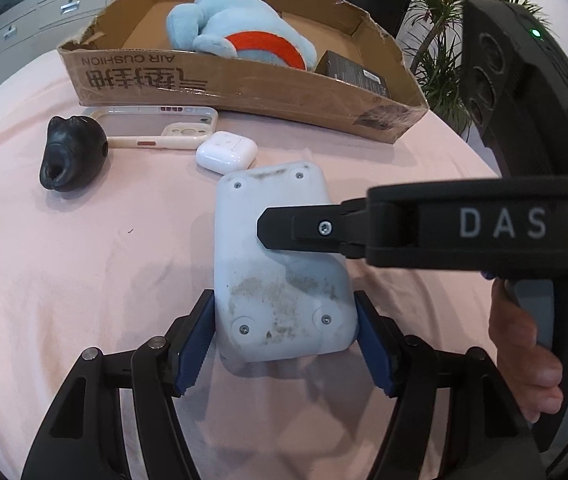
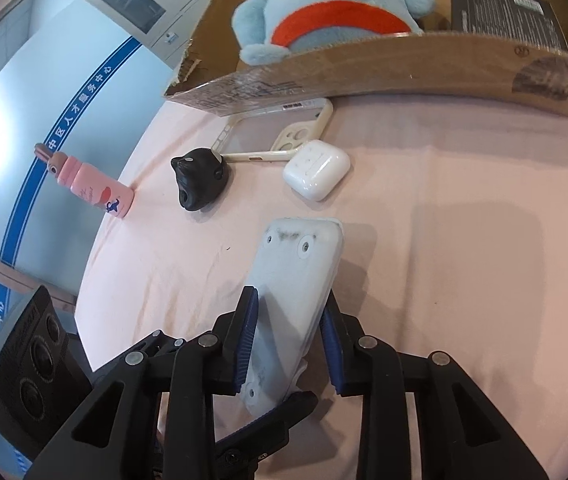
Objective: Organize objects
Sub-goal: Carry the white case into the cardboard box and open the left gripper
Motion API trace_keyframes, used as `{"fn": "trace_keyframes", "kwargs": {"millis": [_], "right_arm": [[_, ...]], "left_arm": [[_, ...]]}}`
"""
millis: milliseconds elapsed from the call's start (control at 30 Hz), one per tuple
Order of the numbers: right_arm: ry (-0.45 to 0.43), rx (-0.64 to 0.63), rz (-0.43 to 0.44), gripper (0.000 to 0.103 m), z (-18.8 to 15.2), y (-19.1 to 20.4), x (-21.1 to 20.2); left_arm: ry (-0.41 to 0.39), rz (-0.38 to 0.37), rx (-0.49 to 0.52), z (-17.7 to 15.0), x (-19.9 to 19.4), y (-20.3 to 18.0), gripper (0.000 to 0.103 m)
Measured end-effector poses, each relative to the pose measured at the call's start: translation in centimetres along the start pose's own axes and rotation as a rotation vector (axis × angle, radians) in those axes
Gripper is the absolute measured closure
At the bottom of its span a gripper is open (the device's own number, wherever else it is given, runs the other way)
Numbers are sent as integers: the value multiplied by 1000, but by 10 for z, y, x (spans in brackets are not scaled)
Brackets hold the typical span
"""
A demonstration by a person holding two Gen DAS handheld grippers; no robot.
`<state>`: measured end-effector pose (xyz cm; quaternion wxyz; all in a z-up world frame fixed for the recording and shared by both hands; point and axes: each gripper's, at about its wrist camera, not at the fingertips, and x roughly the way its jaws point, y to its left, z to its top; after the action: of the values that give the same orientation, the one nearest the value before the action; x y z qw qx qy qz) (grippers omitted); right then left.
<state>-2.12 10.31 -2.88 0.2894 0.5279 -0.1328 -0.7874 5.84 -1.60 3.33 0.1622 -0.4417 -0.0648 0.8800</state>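
Both claws clamp the grubby white plastic slab [image 1: 279,272], left claw [image 1: 284,344] across its width, right claw [image 2: 288,344] seemingly on its edges, above the pink-clothed table [image 1: 83,260]. Beyond, the shallow cardboard box [image 1: 243,88] holds a blue plush toy [image 1: 239,36] and a black carton [image 1: 354,72].

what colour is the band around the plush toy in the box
Red-orange, on the light blue plush toy; it shows best in the right wrist view.

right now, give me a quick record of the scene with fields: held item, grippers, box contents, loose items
held item: white plastic device, underside with screws facing up, lifted over the pink tablecloth
left gripper: shut on its near end
right gripper: pads on its faces
box contents: cardboard box holds blue plush toy, black carton
loose items: earbud case, phone case, black cat figure, pink bottle
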Motion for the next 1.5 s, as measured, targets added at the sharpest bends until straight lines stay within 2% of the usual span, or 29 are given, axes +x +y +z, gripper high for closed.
{"fn": "trace_keyframes", "kwargs": {"millis": [300, 633, 933, 1167, 1500], "right_arm": [[-58, -12, 25, 79, 7, 3, -25], [-156, -23, 34, 79, 34, 6, -68], [-264, -49, 26, 79, 76, 13, -117], [-354, -51, 40, 80, 106, 13, -159], [-426, -63, 39, 80, 157, -2, -196]], "left_arm": [[-40, -6, 33, 18, -10, -11, 38], [-100, 1, 113, 61, -23, -33, 38], [-175, -23, 187, 119, -37, -50, 38], [-237, -18, 273, 166, -47, -79, 38], [-274, -38, 320, 220, -33, -98, 38]]}}
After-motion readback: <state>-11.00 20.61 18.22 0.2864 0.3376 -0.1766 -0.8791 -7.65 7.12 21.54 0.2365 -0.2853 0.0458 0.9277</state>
